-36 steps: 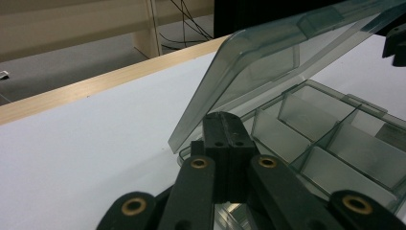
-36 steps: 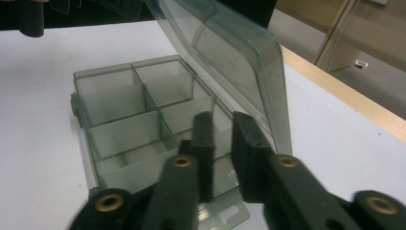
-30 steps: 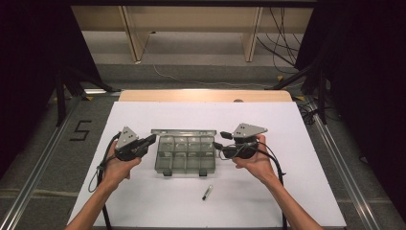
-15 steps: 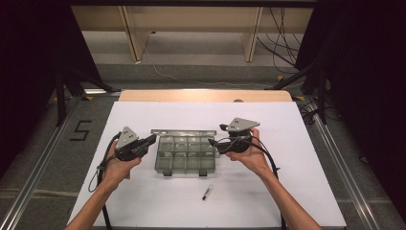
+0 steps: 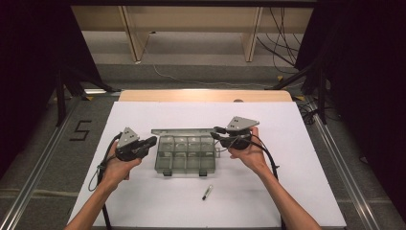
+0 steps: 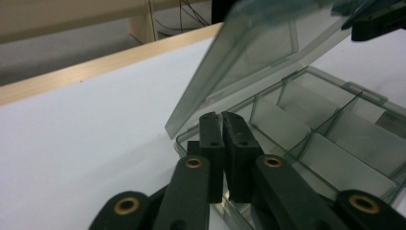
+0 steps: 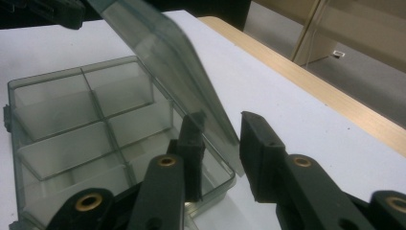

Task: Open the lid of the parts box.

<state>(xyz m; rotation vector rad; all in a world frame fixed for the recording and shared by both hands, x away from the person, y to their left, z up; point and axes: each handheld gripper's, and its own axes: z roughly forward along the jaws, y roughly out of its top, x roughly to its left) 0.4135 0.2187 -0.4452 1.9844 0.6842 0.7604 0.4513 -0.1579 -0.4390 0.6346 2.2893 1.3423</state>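
While I watch from the high view, the clear compartment box [image 5: 184, 154] sits mid-table on the white table sheet [image 5: 287, 191], its lid [image 5: 184, 130] raised along the far side. I see the left gripper [image 5: 152, 141] at the box's left wall and the right gripper [image 5: 215, 132] at the lid's right end. A small pen-like item [image 5: 207, 192] lies nearer me, apart from the box.

Left gripper view: the left gripper [image 6: 221, 116] has its jaws drawn together, pads almost meeting at the box's corner rim [image 6: 191, 139]; I cannot tell whether the rim is pinched between them. The lid [image 6: 249, 62] tilts up beyond, over the dividers.

Right gripper view: the right gripper [image 7: 221, 125] has been closing its jaws just now, yet a gap remains. The lid's edge [image 7: 191, 91] stands between them, close against the left pad; the right pad is clear of it. The box's compartments [image 7: 91, 124] lie to the left.
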